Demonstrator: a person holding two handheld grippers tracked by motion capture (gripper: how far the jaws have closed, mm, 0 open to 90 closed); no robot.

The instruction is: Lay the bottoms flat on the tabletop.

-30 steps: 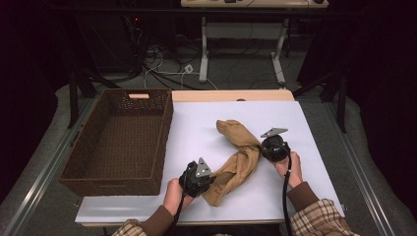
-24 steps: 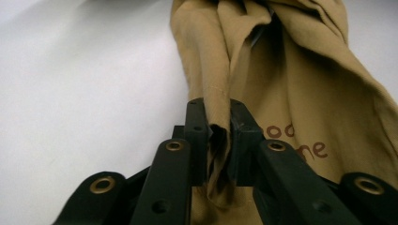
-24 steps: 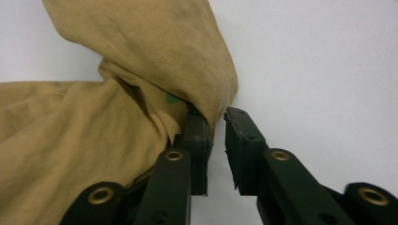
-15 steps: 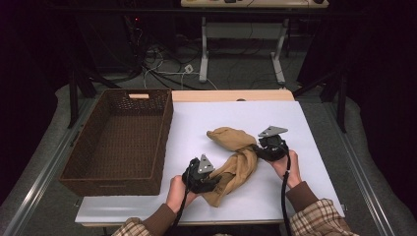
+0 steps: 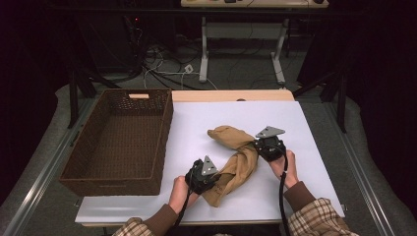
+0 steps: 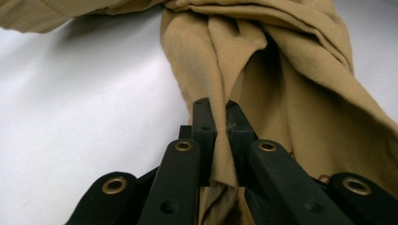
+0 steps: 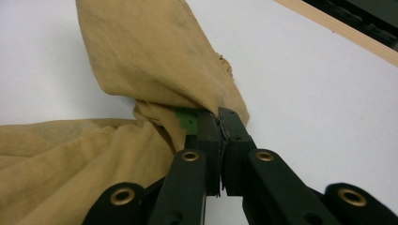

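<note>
Nearest the person, the left tool [image 5: 212, 178] has just reclosed its jaws, now pinching a fold of the tan cloth [image 5: 235, 160] tight. Farther out, the right tool [image 5: 256, 144] has done likewise, clamped on the cloth's edge. The cloth lies bunched on the white bench [image 5: 314, 123], beside the wicker basket [image 5: 118, 142]; both grips look renewed, ready for lifting or folding.

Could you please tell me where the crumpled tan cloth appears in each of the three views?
High view: the crumpled tan cloth lies centre-right, on the white table sheet.
Left gripper view: cloth fills the top and right, a fold pinched between the jaws.
Right gripper view: cloth fills the upper left, its edge at the jaws.
Shared landmark: the white sheet.
</note>
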